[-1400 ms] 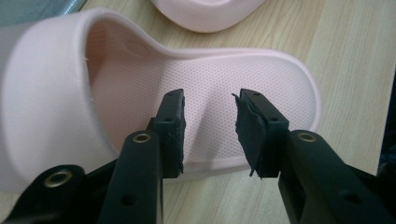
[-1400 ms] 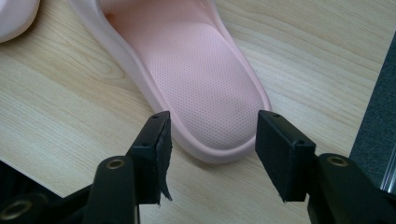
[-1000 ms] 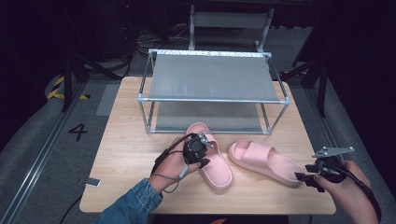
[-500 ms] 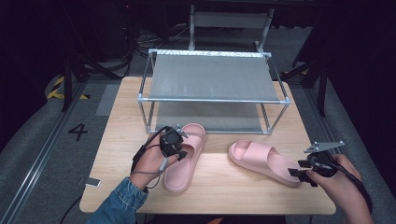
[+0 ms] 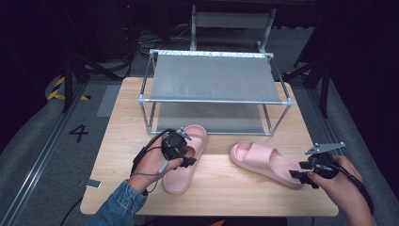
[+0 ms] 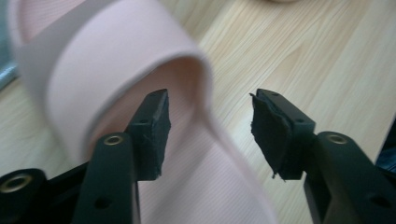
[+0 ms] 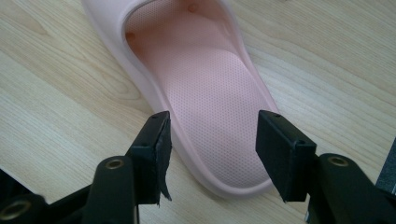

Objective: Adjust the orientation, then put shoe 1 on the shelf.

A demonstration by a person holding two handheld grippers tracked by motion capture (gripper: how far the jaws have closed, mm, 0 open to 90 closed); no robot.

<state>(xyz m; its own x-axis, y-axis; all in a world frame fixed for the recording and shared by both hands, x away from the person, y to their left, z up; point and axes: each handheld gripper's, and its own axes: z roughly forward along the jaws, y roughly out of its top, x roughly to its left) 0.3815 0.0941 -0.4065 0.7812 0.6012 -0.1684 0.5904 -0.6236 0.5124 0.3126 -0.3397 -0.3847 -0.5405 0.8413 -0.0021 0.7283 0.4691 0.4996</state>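
Dark room, wood bench [image 5: 226,193] w/ a two-tier metal rack [image 5: 214,77] at the back. Two pink slippers lie in front of it.

Left slipper [image 5: 186,157]: vs 1 s ago it has swung round. Then it lay angled toward the right slipper, heel nearly touching it; now it points nearly straight at the rack, toe at the lower shelf edge, well apart from its mate. Left hand-held gripper [image 5: 181,149] sits over its strap. In the left gripper view the jaws are spread either side of the strap's edge [image 6: 205,88], one pad [image 6: 152,133] inside the strap, the other out over the wood; no pinch on it now.

Right slipper [image 5: 266,162] hasn't shifted, lies slantwise at the right, heel toward the person. Right hand-held gripper [image 5: 306,176] has edged in to the heel; jaws spread, heel [image 7: 219,140] between them, not clamped.

Read: left one is lined up for the lower shelf, prob. needs a re-grip or push in; right one is about to be grasped.
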